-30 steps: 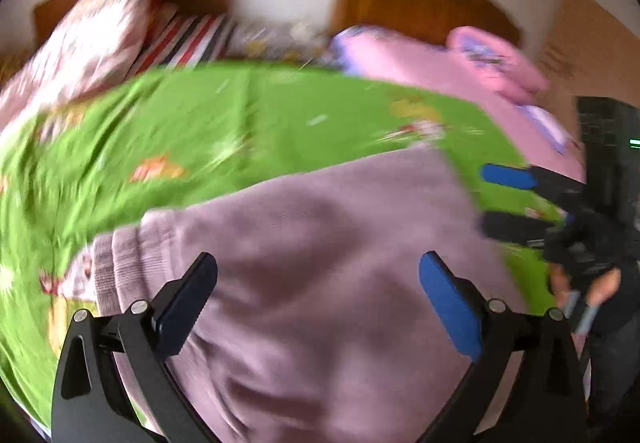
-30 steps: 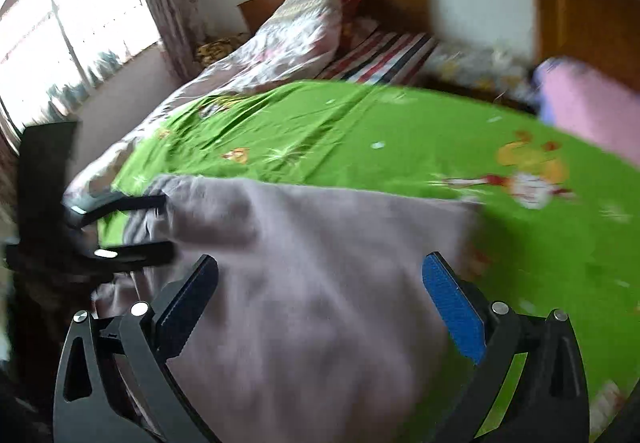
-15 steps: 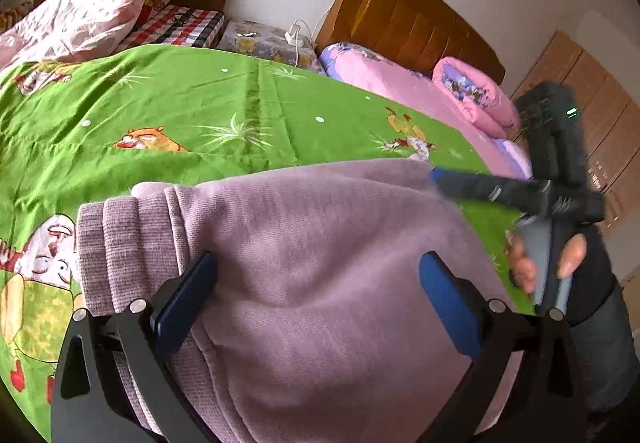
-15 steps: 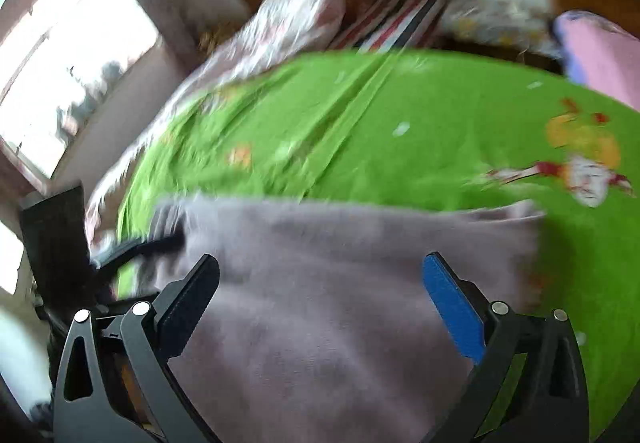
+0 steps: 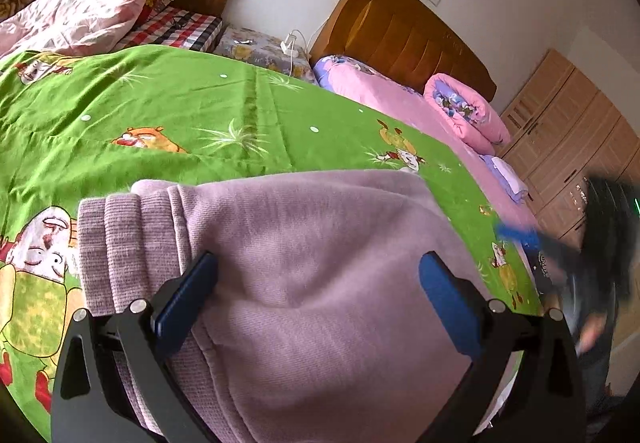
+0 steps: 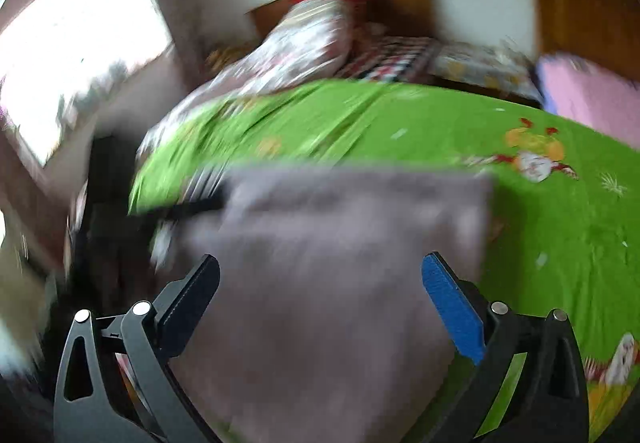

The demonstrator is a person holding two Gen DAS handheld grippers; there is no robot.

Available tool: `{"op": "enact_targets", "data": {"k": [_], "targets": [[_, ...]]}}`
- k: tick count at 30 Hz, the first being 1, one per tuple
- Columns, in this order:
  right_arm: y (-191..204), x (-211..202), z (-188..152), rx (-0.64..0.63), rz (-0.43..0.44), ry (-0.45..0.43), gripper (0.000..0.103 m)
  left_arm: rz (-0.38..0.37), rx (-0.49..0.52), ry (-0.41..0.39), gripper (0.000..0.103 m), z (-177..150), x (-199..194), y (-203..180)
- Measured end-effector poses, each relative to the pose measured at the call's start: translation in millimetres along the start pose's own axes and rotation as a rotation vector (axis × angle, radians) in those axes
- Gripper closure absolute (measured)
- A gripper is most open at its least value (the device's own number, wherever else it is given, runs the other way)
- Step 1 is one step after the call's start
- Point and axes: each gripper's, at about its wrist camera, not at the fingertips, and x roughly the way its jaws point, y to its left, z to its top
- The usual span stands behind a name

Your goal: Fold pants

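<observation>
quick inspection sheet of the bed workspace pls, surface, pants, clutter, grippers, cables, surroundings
Surface: green cartoon-print bedspread, lightly wrinkled.
Job's things: mauve knitted pants lying on the bedspread, ribbed band at the left in the left wrist view.
Clutter: rolled pink floral quilt on the neighbouring pink bed; crumpled pink patterned duvet at the far left.
Grippers: left gripper open over the pants; right gripper open, view blurred.
Cables: white charger cable between the beds.
Surroundings: brown wooden headboard, light wooden wardrobe, bright window.

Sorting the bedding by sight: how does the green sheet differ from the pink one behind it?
The green sheet has cartoon animals printed on it; the pink sheet looks plain. The purple pants lie on the green sheet; a rolled pink quilt lies on the pink sheet. Both are spread flat over beds.
</observation>
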Motion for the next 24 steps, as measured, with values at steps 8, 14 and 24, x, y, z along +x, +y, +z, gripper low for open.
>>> {"op": "enact_targets", "data": {"k": [8, 14, 24], "targets": [[8, 15, -60, -0.132, -0.091, -0.008, 0.005, 0.003, 0.001, -0.027, 0.002, -1, -5, -4], [-36, -45, -67, 0.015, -0.379, -0.141, 0.005, 0.262, -0.128, -0.329, 0.002, -29, -76, -13], [32, -134, -101, 0.037, -0.427, -0.56, 0.005, 0.536, -0.011, -0.778, 0.002, -99, -185, -120]]}}
